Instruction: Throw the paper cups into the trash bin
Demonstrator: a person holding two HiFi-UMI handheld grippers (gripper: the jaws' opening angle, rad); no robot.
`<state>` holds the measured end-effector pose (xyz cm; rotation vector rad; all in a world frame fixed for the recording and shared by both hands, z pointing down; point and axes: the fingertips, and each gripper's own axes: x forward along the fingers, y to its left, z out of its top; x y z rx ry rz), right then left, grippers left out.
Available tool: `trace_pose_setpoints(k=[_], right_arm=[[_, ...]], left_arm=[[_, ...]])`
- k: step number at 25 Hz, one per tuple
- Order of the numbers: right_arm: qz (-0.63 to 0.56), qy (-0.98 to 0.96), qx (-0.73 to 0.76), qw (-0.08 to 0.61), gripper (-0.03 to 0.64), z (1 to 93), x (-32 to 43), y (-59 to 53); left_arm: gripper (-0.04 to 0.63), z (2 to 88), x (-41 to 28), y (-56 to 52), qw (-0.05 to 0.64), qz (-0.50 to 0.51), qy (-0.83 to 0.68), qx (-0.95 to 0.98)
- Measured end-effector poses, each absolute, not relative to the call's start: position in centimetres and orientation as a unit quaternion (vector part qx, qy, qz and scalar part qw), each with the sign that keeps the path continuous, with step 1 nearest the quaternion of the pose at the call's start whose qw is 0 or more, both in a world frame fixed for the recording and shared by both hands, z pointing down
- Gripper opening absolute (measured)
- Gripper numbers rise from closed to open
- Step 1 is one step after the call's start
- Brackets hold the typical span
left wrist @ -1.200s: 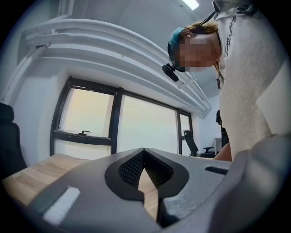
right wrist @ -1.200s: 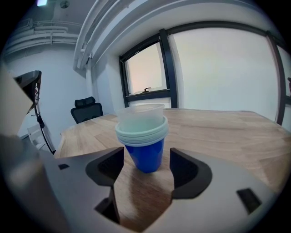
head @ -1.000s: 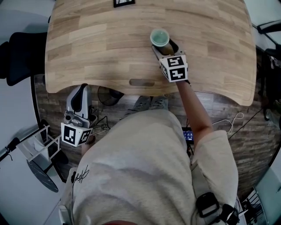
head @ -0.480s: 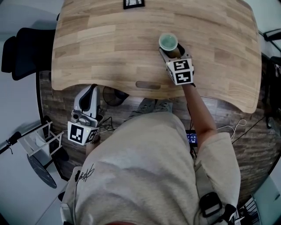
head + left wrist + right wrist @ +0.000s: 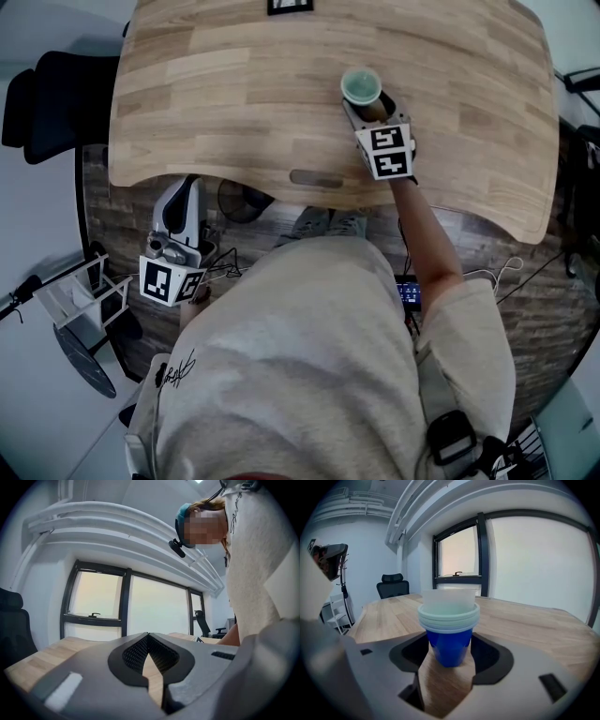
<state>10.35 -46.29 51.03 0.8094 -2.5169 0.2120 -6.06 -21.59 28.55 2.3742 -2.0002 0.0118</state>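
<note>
In the head view only the rim of the stack of paper cups (image 5: 361,86) showed; its base lay behind the right gripper (image 5: 367,108). A card (image 5: 289,5) was cut off at the top edge. The stack stood upper right of centre on the table (image 5: 234,94), with bare wood all round. Pale cups nested in a blue one, and the right jaws were closed against its sides. The left gripper (image 5: 190,185), jaws together and empty, hung below the table's near edge at lower left.

A wooden table (image 5: 234,94) lay beneath the right gripper (image 5: 364,101). Dark-framed windows (image 5: 459,557) stood ahead of it, a black office chair (image 5: 393,586) to its left.
</note>
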Motion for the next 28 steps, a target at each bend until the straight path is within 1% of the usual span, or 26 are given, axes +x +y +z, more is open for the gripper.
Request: trace_pose_setpoints(k=[17, 28], right_arm=[[0.065, -0.924, 0.329, 0.185, 0.272, 48.5, 11.6, -46.7], [0.055, -0.928, 0.337, 0.149, 0.270, 44.1, 12.9, -46.3]], left_arm=[[0.003, 27.6, -5.6, -22.5, 0.005, -0.004, -0.634, 0.774], [0.003, 27.1, -4.3, -24.5, -0.005, -0.021, -0.610, 0.792]])
